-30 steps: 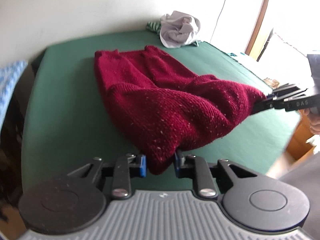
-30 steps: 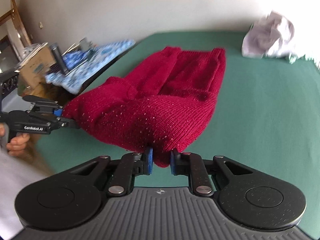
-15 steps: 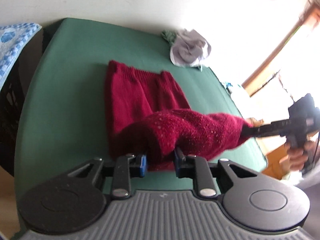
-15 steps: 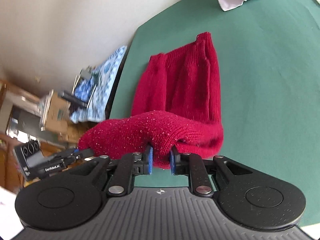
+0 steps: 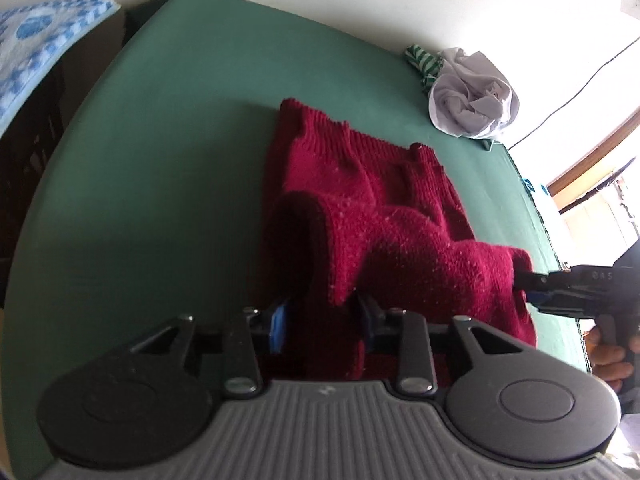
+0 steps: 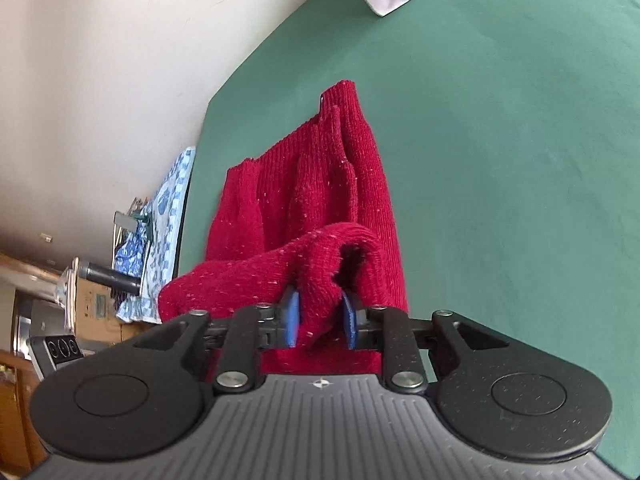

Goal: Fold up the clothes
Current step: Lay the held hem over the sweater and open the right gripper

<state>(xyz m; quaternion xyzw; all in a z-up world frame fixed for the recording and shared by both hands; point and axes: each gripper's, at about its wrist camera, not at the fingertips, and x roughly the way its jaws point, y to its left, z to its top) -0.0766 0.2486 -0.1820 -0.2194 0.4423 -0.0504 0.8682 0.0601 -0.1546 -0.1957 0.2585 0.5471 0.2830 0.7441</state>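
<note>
A blue-and-white patterned cloth (image 5: 36, 52) lies at the far left, beside the green desk (image 5: 168, 152). The left gripper (image 5: 324, 320) has just been opening its jaws; the red knit sweater (image 5: 380, 216) hangs loosely between them, the left pad clear of it. The sweater lies half-folded mid-desk. The right gripper (image 6: 319, 322) has likewise been opening, with a sweater corner between its parted jaws. A crumpled white garment (image 5: 474, 96) sits at the far right corner.

Left hand-held gripper (image 5: 325, 322) (and right (image 6: 320, 322)) just opening.
</note>
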